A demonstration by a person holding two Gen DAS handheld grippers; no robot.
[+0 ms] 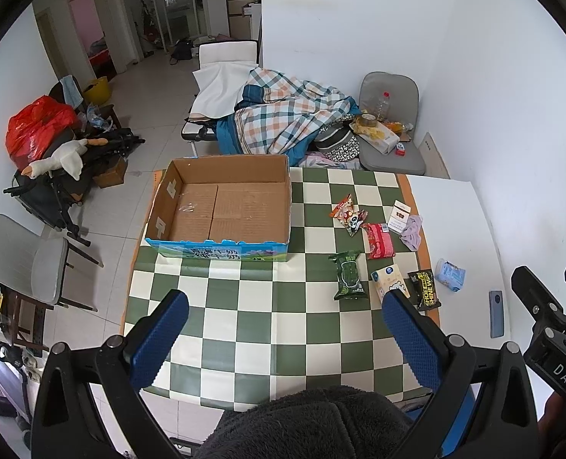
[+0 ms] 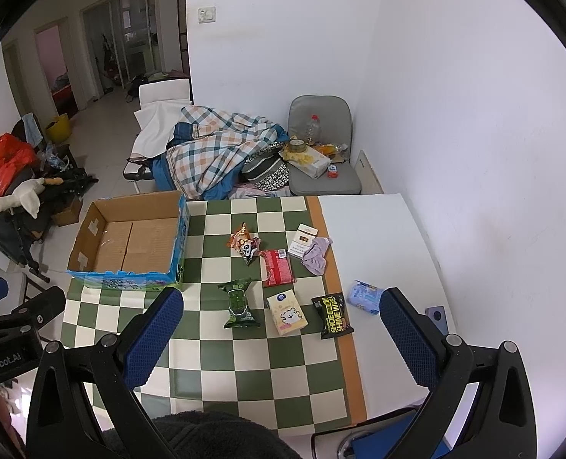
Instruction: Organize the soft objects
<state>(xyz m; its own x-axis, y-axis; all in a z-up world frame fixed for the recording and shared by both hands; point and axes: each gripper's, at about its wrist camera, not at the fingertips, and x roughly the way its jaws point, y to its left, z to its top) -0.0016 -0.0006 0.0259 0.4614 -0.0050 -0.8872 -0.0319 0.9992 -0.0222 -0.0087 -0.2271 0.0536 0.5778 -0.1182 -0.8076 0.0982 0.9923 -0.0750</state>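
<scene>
An empty cardboard box (image 1: 222, 206) (image 2: 130, 244) stands on the left of the green checked tablecloth (image 1: 275, 329). To its right lie soft packs: a green wipes pack (image 1: 348, 275) (image 2: 239, 303), a red tissue pack (image 1: 378, 240) (image 2: 278, 267), a cream tissue pack (image 1: 389, 282) (image 2: 287, 313), a black shoe-wipes pack (image 1: 425, 288) (image 2: 332, 315), a light blue pack (image 1: 450, 274) (image 2: 367, 296), snack bags (image 1: 348, 214) (image 2: 244, 244) and a lilac cloth (image 1: 411, 231) (image 2: 315, 254). My left gripper (image 1: 283, 329) hovers open above the near table. My right gripper (image 2: 281, 329) hovers open above the packs.
A white cigarette box (image 1: 399, 216) lies beside the cloth, and a phone (image 1: 496, 313) on the bare white table at right. Behind the table stand a grey chair (image 1: 394, 130) with clutter and a checked blanket (image 1: 283, 114). A chair (image 1: 26, 264) stands left.
</scene>
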